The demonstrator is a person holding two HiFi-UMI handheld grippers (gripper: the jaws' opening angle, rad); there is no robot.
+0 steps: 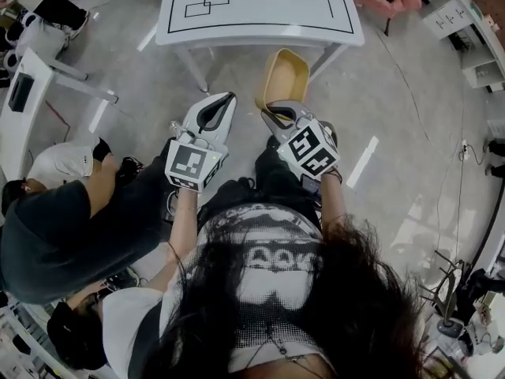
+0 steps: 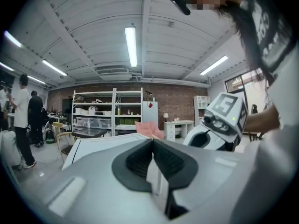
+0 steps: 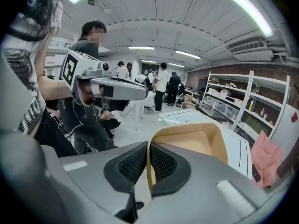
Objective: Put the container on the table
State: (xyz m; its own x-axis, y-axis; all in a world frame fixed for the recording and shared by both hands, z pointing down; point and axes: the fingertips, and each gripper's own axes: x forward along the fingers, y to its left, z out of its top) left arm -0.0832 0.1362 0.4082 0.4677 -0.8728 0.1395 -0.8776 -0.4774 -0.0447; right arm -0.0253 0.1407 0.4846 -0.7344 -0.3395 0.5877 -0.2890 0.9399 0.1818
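Two grippers are pointing toward the white table (image 1: 260, 6) at twelve o'clock. The right gripper (image 1: 274, 110) is pinching the near wall of the tan container (image 1: 286, 77), holding it in the air just short of the table edge. The left gripper (image 1: 227, 99), at its nine o'clock, is pressing its jaws together on nothing. Carrying seems to be the step in hand; the next move is calling for clearing the edge and lowering the container flat.

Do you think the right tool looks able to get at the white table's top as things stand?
Probably yes. The right tool is shut on the rim of the tan container, the table stands just ahead, and its near top looks bare, with nothing between them.
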